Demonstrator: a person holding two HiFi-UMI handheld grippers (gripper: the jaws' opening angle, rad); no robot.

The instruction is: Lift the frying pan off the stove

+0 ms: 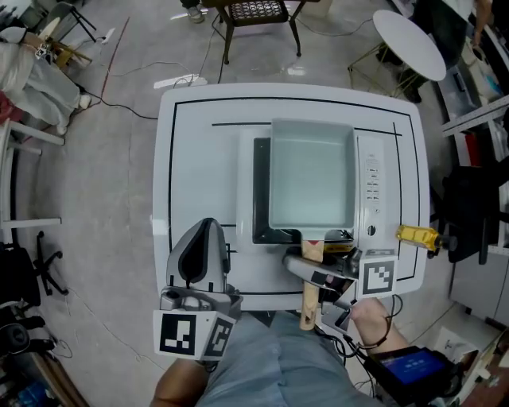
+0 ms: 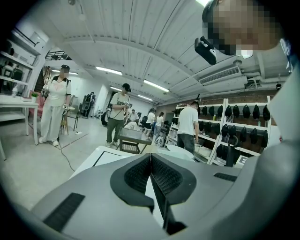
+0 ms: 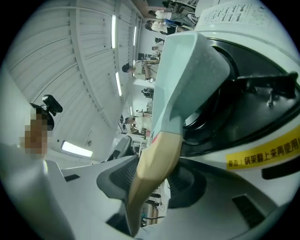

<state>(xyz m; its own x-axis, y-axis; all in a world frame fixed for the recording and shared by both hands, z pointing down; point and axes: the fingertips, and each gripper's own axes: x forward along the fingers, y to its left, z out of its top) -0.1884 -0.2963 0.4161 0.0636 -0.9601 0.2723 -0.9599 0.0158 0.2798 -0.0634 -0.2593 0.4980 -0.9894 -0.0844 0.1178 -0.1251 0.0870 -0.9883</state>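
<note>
A: Looking down on a white desk with black outline stripes (image 1: 191,159), and parked in the middle of it a white single-burner stove with a black glass top (image 1: 245,191).

B: Spotting the pale green square frying pan (image 1: 312,179) flat on that glass, not yet lifted, with its light wooden handle (image 1: 308,312) poking out past the front edge of the desk toward the person.

A: Over to the right gripper (image 1: 306,269), reaching in from the right, across that handle just below the pan body.

B: Confirmed from the right gripper view: dark ribbed fingers (image 3: 119,180) spread, one on each side of the wood, with the handle between them and up against one pad. No clear squeeze from the other pad.

A: And the left gripper (image 1: 207,234)?

B: Held over the front left of the desk, just beside the stove's corner, apart from the pan. Fingers (image 2: 136,176) pressed together at the tips, carrying nothing.

A: Also catching a small yellow object (image 1: 417,235) at the right edge of the desk, apart from the stove.

B: Beyond the desk, a round white table (image 1: 408,41) and a dark chair (image 1: 254,16) on the grey floor.
</note>
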